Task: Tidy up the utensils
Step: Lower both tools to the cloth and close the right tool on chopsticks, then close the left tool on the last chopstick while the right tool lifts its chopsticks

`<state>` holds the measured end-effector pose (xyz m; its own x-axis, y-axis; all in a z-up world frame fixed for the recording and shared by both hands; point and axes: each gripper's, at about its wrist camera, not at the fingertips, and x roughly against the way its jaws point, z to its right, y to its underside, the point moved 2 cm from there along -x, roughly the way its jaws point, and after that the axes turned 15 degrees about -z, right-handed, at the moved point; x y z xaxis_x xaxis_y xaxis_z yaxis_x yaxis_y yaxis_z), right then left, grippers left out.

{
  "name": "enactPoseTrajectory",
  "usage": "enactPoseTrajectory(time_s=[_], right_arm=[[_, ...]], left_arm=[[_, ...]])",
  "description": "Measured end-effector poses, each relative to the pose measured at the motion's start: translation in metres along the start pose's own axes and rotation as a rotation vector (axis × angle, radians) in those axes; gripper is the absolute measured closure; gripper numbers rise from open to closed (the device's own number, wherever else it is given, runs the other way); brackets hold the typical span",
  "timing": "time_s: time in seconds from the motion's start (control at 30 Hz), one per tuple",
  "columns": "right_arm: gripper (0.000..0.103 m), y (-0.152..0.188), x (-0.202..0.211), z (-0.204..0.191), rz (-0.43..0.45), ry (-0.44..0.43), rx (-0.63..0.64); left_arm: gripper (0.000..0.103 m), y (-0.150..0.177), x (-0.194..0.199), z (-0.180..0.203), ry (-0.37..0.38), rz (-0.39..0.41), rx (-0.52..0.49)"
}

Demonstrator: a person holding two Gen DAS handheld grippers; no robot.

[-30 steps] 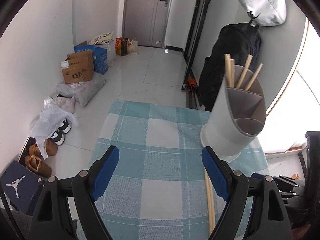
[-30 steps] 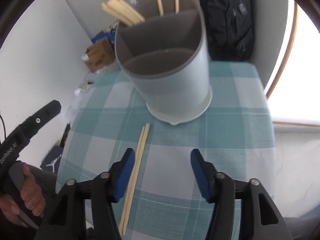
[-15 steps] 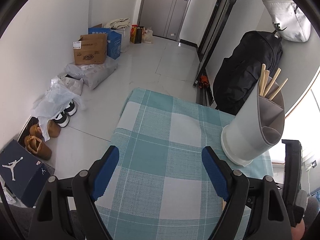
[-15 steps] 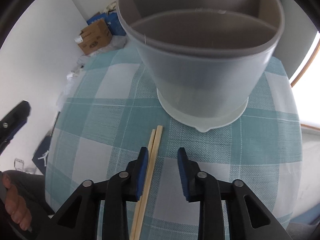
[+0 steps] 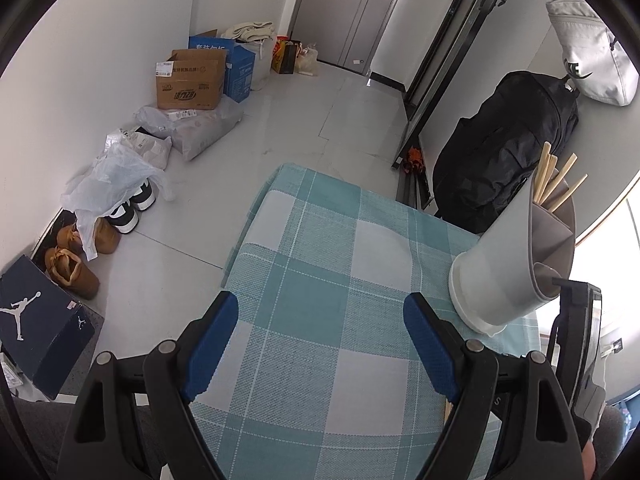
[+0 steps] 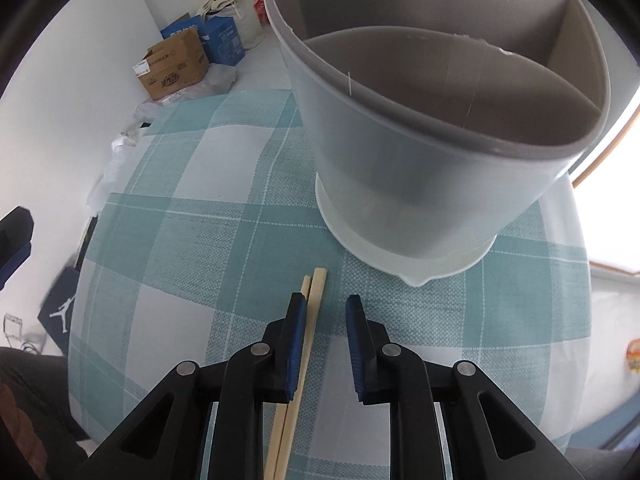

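Observation:
A grey utensil holder (image 6: 432, 120) with divided compartments stands on the checked tablecloth (image 6: 200, 240). In the left wrist view the holder (image 5: 508, 276) is at the right and holds several wooden chopsticks (image 5: 554, 182). A pair of wooden chopsticks (image 6: 308, 328) lies on the cloth just in front of the holder. My right gripper (image 6: 323, 316) is low over the cloth, partly open, with the pair against its left finger's inner side. My left gripper (image 5: 320, 340) is wide open and empty above the cloth.
The floor beyond the table holds cardboard boxes (image 5: 188, 80), plastic bags (image 5: 116, 176), shoes (image 5: 76, 264) and a shoe box (image 5: 36, 320). A black backpack (image 5: 508, 148) hangs behind the holder. The table's far edge (image 5: 320, 172) is near.
My right gripper has moved forward and down to the chopsticks and narrowed its jaws. My left gripper has drawn back and left, so the holder sits further right in its view.

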<state>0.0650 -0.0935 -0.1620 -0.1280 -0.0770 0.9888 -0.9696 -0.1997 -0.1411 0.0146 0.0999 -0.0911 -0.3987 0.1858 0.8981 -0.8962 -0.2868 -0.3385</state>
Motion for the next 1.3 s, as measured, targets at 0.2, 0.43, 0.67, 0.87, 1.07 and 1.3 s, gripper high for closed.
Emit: enactPoseTrajectory(time_s=[0.2, 0.43, 0.67, 0.87, 1.07, 1.3], right_arm=[[0.086, -0.005, -0.002, -0.003, -0.001, 0.060, 0.000], [0.094, 0.000, -0.005, 0.000, -0.019, 0.043, -0.019], [0.093, -0.012, -0.007, -0.005, -0.011, 0.063, -0.003], [0.095, -0.009, -0.008, -0.005, 0.022, 0.048, -0.017], [0.097, 0.003, 0.018, 0.016, 0.125, -0.092, -0.077], [0.098, 0.024, 0.077, 0.056, 0.323, -0.247, -0.167]], left_arm=[[0.022, 0.000, -0.001, -0.002, -0.013, -0.004, -0.007], [0.022, 0.000, -0.001, -0.003, -0.010, -0.012, -0.003], [0.022, 0.003, -0.005, 0.001, -0.022, -0.027, -0.022], [0.022, 0.005, -0.009, 0.003, -0.028, -0.050, -0.031], [0.022, 0.010, -0.019, 0.010, -0.043, -0.096, -0.070], [0.022, 0.019, -0.033, 0.042, -0.046, -0.172, -0.189]])
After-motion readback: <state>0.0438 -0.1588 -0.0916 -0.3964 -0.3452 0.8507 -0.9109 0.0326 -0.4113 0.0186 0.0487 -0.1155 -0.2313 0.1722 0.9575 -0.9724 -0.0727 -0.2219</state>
